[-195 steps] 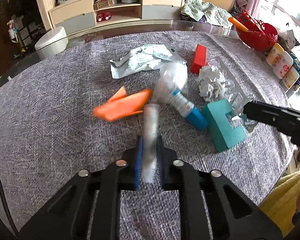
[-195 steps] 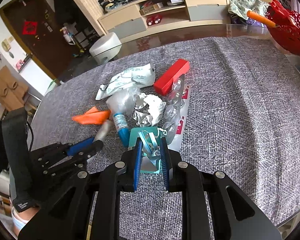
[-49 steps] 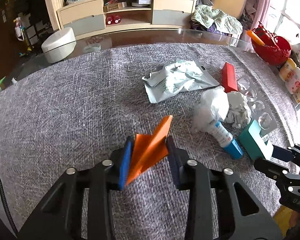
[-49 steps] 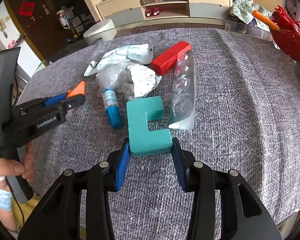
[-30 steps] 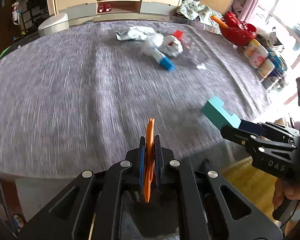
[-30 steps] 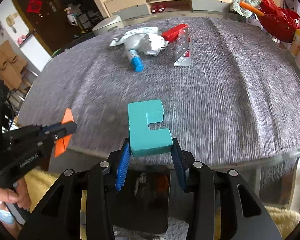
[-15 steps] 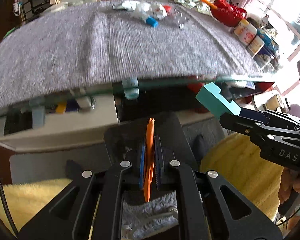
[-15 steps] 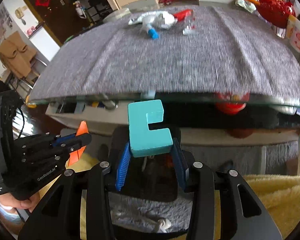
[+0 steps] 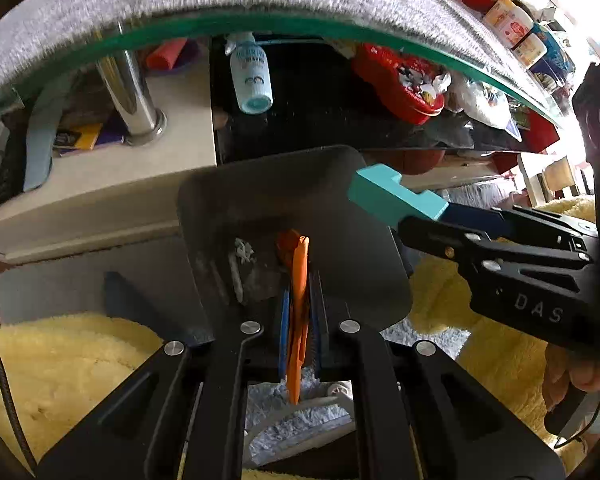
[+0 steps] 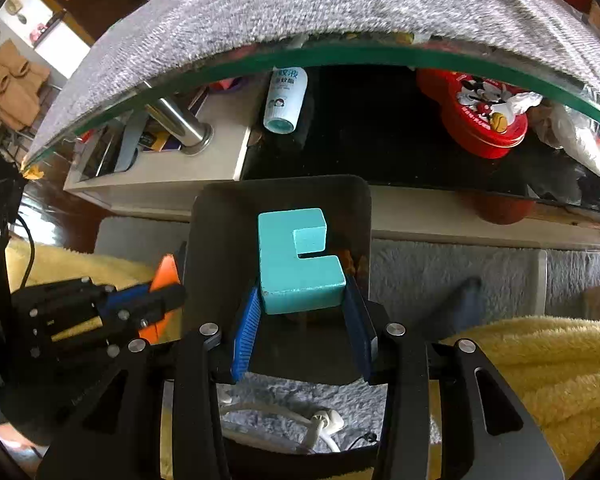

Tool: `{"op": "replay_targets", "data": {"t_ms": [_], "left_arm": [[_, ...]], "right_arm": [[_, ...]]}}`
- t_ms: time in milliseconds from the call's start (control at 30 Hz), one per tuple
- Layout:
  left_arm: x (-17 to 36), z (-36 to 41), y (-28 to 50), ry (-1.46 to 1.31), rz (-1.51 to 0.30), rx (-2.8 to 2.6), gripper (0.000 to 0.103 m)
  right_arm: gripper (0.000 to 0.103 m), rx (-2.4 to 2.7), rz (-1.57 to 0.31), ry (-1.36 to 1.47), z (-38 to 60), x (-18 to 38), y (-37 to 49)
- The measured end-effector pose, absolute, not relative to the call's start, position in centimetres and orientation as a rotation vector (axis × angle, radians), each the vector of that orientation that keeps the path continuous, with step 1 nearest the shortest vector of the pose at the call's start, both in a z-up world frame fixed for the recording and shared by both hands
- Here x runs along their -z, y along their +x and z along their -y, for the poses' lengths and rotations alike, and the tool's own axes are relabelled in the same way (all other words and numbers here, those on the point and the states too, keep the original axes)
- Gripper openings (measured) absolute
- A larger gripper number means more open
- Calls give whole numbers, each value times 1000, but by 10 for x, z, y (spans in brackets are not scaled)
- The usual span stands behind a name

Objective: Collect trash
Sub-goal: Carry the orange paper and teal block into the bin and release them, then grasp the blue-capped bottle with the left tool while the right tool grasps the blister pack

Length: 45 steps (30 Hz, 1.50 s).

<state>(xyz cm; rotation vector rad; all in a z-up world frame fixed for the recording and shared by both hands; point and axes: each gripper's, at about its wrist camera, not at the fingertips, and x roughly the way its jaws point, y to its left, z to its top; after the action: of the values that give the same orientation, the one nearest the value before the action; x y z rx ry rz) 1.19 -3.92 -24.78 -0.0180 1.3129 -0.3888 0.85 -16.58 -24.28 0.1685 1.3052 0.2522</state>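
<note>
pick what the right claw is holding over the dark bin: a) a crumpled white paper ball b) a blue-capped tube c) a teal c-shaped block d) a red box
c: the right claw grips a teal c-shaped block between its blue pads, above the open dark bin on the floor below the table edge.

My left gripper (image 9: pixel 298 316) covers the near wall of the dark rectangular bin (image 9: pixel 236 196), and the flat orange paper scrap (image 9: pixel 299 280) between its pads hides part of the bin floor. The small whitish debris (image 9: pixel 244 250) lying there is too small to identify. In the right wrist view, the teal C-shaped foam block (image 10: pixel 296 264) in my right gripper (image 10: pixel 302 312) masks most of the bin interior. The grey fabric-covered tabletop (image 10: pixel 300 8) is cut off by the upper frame edge. The white bottle (image 10: pixel 286 100) on the shelf below carries illegible print.
</note>
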Motion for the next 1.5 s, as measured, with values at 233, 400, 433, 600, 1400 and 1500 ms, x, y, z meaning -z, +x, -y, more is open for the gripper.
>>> {"op": "replay_targets", "data": {"t_ms": [233,400,433,600,1400,1500], "left_arm": [[249,40,16,-25,-1327,386,25],[249,34,21,-30,-1338,364,42],[248,32,22,-31,-1334,359,46],[235,31,25,-23,-1306,357,71],[137,43,112,27,-1099,337,88],[136,50,132,37,-1098,336,87]], "right_arm": [[42,-254,-1301,166,164,238,22],[44,-228,-1281,158,167,232,28],[49,-221,-1277,158,168,231,29],[60,-193,-1248,169,180,219,33],[93,-66,-1049,203,244,127,122],[93,-57,-1046,200,247,126,141]]}}
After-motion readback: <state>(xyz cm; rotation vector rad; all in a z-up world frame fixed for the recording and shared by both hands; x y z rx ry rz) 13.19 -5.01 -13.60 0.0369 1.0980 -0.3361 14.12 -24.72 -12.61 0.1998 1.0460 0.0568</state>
